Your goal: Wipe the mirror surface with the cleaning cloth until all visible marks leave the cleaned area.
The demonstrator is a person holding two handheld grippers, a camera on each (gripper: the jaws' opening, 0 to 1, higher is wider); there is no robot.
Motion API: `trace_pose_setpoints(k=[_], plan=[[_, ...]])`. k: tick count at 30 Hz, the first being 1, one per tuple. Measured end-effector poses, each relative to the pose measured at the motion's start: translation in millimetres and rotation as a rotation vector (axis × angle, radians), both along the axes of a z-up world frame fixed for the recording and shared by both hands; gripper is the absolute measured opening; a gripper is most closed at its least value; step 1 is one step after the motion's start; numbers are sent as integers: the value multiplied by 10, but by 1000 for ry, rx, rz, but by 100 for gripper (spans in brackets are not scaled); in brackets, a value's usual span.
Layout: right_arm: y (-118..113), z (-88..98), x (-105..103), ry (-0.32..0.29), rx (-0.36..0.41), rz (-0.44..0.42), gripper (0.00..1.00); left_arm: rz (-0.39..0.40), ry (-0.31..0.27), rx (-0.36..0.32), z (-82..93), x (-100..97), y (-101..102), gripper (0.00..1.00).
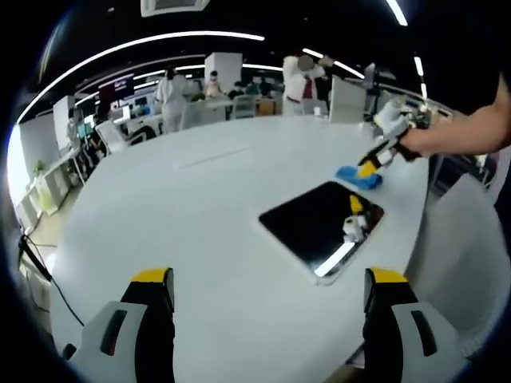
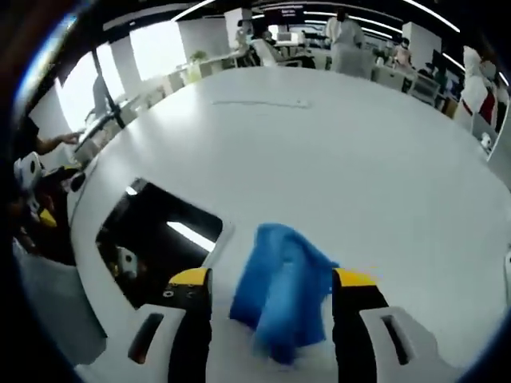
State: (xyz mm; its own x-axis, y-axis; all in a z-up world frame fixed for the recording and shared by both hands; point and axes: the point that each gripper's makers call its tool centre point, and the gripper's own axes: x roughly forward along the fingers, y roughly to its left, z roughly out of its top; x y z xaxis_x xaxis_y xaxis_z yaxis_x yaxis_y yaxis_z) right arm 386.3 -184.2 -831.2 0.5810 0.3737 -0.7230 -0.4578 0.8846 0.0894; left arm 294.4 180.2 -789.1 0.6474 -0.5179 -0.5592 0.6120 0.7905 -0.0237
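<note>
Right gripper [image 2: 271, 291] holds the blue cloth [image 2: 281, 299]; a loose hold could drop it before the mirror [image 2: 152, 239] at 9 o'clock.

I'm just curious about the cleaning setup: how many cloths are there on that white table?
1. The blue cloth sits between the right gripper jaws, beside the mirror on the table. None other visible, though the grippers hide some tabletop.
</note>
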Motion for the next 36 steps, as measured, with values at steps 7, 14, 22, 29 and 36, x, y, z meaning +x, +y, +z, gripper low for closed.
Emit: trace_pose_setpoints(k=[7,14,22,29,36], plan=[[-55,306,-250,-118,78,44,90,35,-26,-46,114,-36,8,100],[1,348,-492,-171,70,97,95,55,-28,-60,93,-143,89,100],[-113,219,-796,-159,89,44,97,83,-41,-69,113,-227,158,100],[-161,201,-839,-163,101,22,98,87,-38,-74,103,-230,157,100],[-86,223,-888,-165,137,20,98,88,-51,-81,130,-191,118,100]])
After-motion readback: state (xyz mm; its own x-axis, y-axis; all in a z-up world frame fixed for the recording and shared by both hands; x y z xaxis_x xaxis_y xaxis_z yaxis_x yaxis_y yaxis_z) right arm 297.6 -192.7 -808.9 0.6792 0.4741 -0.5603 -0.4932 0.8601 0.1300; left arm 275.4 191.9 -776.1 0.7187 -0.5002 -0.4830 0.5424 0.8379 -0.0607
